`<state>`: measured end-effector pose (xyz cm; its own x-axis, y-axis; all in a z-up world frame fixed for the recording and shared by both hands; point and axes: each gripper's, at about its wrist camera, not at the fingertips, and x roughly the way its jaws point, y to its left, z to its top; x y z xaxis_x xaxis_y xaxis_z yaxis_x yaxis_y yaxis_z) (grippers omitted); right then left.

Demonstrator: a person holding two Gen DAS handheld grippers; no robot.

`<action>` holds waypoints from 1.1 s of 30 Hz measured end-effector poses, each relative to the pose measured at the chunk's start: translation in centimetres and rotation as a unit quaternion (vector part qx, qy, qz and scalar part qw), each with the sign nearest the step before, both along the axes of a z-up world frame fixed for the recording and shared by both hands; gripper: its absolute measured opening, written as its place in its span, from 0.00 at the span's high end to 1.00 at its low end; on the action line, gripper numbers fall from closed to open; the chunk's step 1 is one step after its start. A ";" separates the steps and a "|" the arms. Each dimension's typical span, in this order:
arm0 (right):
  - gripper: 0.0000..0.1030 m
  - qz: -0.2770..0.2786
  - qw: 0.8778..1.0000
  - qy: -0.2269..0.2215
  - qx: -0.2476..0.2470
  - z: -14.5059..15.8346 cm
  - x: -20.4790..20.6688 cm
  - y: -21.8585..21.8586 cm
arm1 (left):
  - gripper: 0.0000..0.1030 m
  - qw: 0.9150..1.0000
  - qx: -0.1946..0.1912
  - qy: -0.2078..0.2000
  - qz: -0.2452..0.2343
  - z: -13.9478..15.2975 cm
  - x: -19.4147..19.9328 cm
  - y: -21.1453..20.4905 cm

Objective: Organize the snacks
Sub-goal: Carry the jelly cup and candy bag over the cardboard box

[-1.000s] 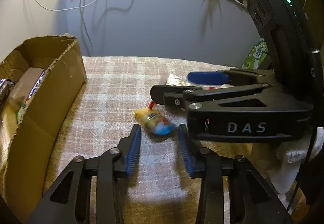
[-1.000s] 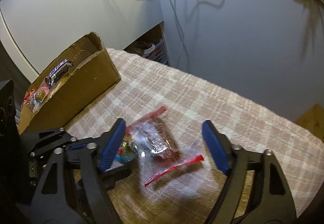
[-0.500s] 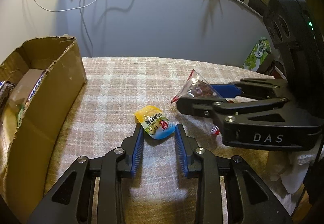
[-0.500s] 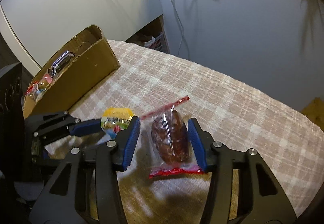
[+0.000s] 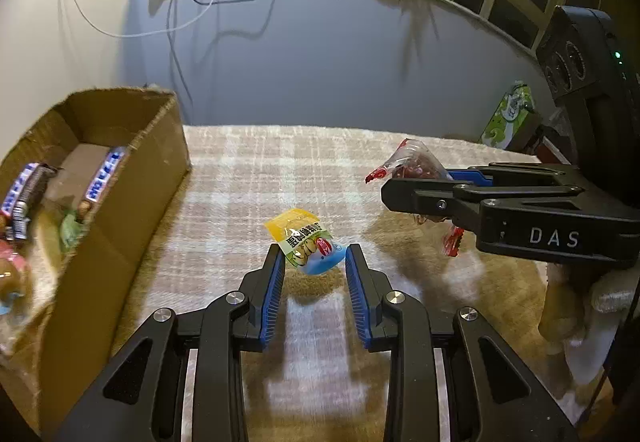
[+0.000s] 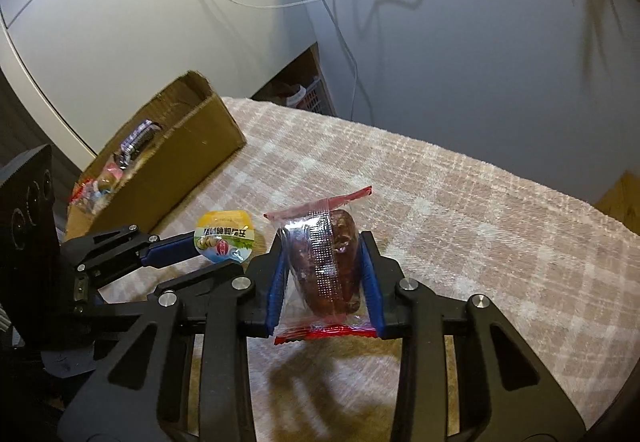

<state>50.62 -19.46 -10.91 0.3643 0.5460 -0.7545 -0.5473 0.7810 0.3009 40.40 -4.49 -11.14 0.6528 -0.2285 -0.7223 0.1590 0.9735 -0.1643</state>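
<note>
My left gripper point(image 5: 314, 258) is shut on a small yellow and blue snack packet point(image 5: 306, 244), which hangs just above the plaid cloth point(image 5: 248, 170). In the right wrist view the same packet point(image 6: 226, 236) sticks up from the left gripper point(image 6: 200, 246). My right gripper point(image 6: 323, 262) has its jaws closing on a clear packet of dark red fruit point(image 6: 324, 262) with red sealed ends; both blue pads press its sides. From the left wrist view, that packet point(image 5: 412, 166) pokes out of the right gripper point(image 5: 416, 182).
An open cardboard box point(image 5: 120, 210) with several wrapped snacks stands along the cloth's left side. A green carton point(image 5: 508, 118) sits past the far right edge. White and black cables hang down the wall behind.
Both grippers stood open around the packets lying on the cloth. Both have since closed on them, the left first, and the packets now stand up off the cloth.
</note>
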 end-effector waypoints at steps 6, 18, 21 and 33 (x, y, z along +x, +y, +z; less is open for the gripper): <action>0.66 0.009 1.000 -0.022 0.008 2.8 -1.6 0.7 | 0.71 1.000 -0.009 -0.028 0.007 2.5 -1.7 1.4; 0.66 0.049 0.996 -0.066 0.016 8.0 -4.2 6.7 | 0.71 0.996 -0.016 -0.077 0.045 7.0 -4.6 7.4; 0.66 0.057 0.996 -0.071 0.018 8.8 -4.1 8.7 | 0.71 0.995 -0.015 -0.081 0.057 7.6 -4.6 9.4; 0.66 0.073 0.995 -0.067 0.031 9.4 -2.3 14.9 | 0.71 0.991 -0.009 -0.083 0.100 8.5 -3.5 16.0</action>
